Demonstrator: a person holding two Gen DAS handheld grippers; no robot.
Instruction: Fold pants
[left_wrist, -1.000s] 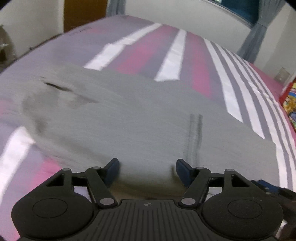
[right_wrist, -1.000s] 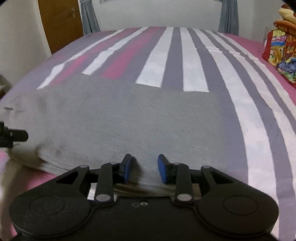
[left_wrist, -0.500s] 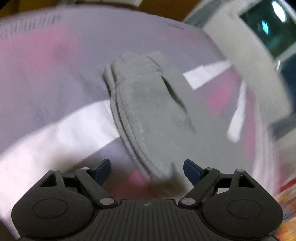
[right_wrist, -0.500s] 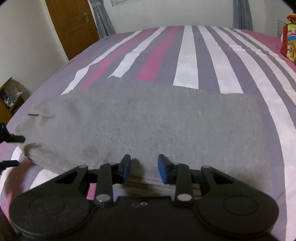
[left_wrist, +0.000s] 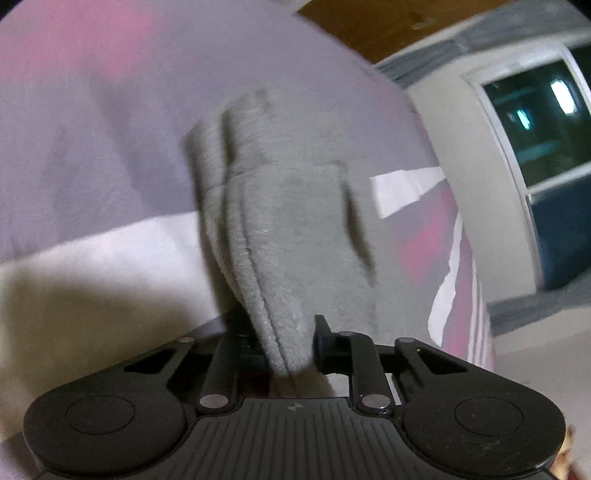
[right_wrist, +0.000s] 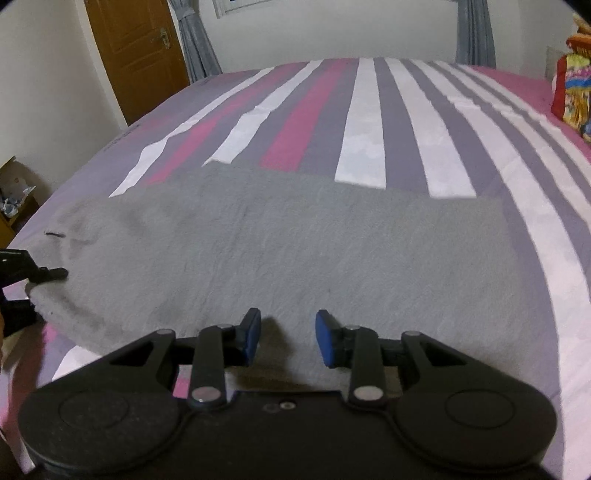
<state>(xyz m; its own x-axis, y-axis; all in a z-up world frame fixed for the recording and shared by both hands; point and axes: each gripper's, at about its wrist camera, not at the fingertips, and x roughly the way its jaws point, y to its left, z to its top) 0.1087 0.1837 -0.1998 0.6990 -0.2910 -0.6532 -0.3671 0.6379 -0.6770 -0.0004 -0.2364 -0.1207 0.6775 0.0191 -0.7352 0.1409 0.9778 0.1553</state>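
Note:
The grey pants lie folded lengthwise across the striped bed. In the left wrist view my left gripper is shut on the thick layered end of the pants, which bulges between the jaws. In the right wrist view the left gripper shows at the pants' left end. My right gripper is open, its blue pads just above the pants' near edge, holding nothing.
A wooden door and grey curtains stand at the far left. A colourful bag sits at the bed's right edge. A small shelf stands left of the bed. A window shows in the left wrist view.
My left gripper swung round to the pants' left end and closed on the layered edge. My right gripper stayed open and drew back a little.

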